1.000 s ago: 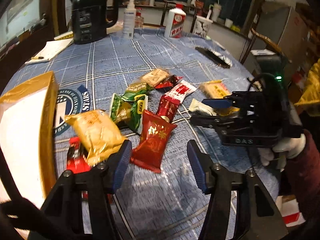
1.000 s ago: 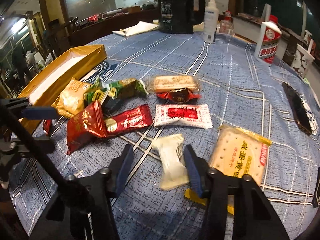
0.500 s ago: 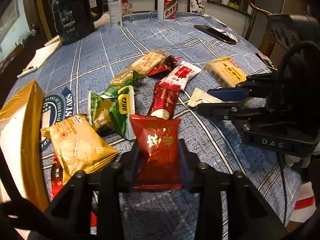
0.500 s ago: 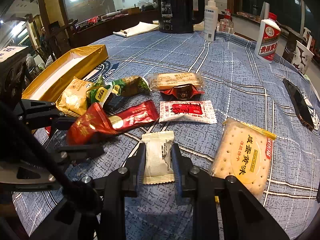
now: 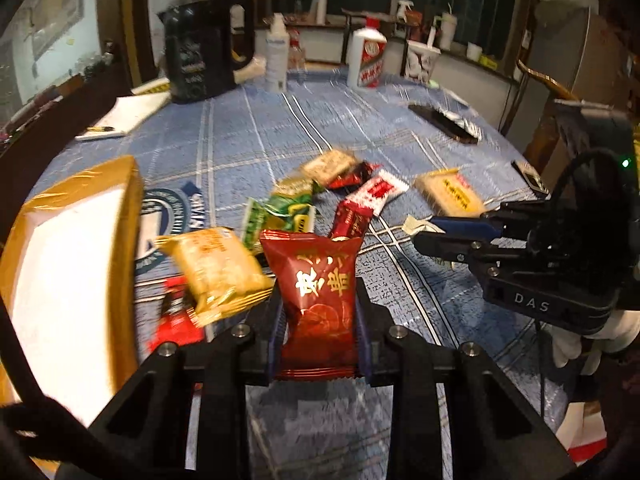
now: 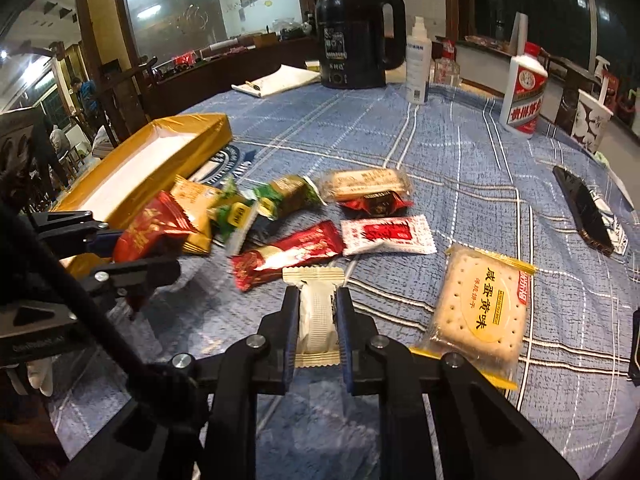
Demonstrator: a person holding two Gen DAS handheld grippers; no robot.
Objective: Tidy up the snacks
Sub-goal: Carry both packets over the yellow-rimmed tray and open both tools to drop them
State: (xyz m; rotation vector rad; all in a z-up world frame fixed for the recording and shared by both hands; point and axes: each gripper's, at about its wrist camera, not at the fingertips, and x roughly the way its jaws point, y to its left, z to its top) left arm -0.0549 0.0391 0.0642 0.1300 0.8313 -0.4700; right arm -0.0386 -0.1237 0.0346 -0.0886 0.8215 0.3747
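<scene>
My left gripper [image 5: 318, 308] is shut on a dark red snack packet [image 5: 318, 284] and holds it above the blue cloth, to the right of the gold box [image 5: 68, 256]. It also shows in the right wrist view [image 6: 152, 228]. My right gripper [image 6: 318, 312] is shut on a cream white snack packet [image 6: 316, 312] and holds it just above the cloth. Loose snacks lie between: a yellow pack [image 5: 216, 268], green packs [image 5: 280, 216], a long red bar [image 6: 288, 254], a white-red sachet [image 6: 386, 234], a cracker pack [image 6: 478, 312].
A black kettle [image 6: 358, 40], a spray bottle [image 6: 418, 64], a white-red liquor bottle [image 6: 524, 88] and a paper cup [image 6: 592, 124] stand at the far side of the table. A notepad [image 6: 280, 80] and a black phone [image 6: 584, 208] lie on the cloth.
Both grippers have risen with their packets. The red packet now hangs higher and nearer the gold box; the white packet is off the cloth.
</scene>
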